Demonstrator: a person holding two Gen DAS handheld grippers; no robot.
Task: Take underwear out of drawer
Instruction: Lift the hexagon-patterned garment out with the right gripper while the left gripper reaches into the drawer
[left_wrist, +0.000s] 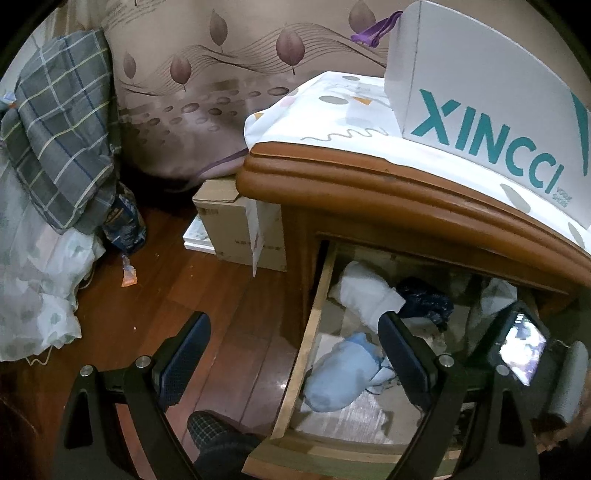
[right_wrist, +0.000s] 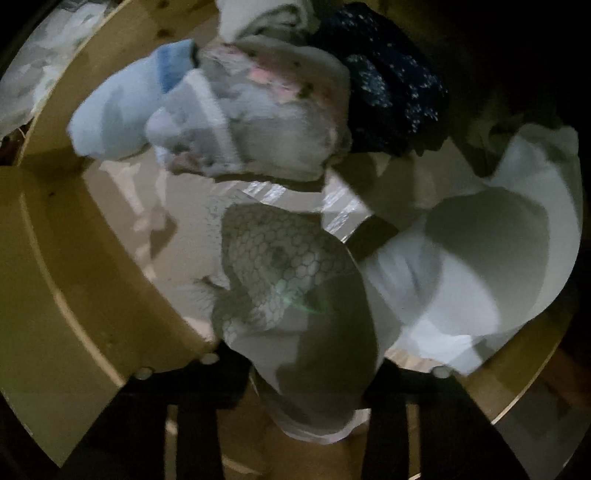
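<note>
Right gripper (right_wrist: 306, 373) clamped on the lace-trimmed underwear (right_wrist: 295, 295); lift straight up, clear the drawer (right_wrist: 92, 295) wall. Left gripper (left_wrist: 295, 354) jaws apart, empty.

Open wooden drawer (left_wrist: 314, 321) beneath the left claw (left_wrist: 295, 354): pale blue garment (left_wrist: 343, 373) between its fingers, white folded piece (left_wrist: 365, 291) and dark speckled one (left_wrist: 424, 299) beyond. Left of it, wooden floor (left_wrist: 159, 295) with a cardboard box (left_wrist: 229, 225).

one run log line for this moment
drawer: open | right hand-held gripper: shut on lace-patterned garment inside drawer | left hand-held gripper: open, empty, above drawer edge
</note>
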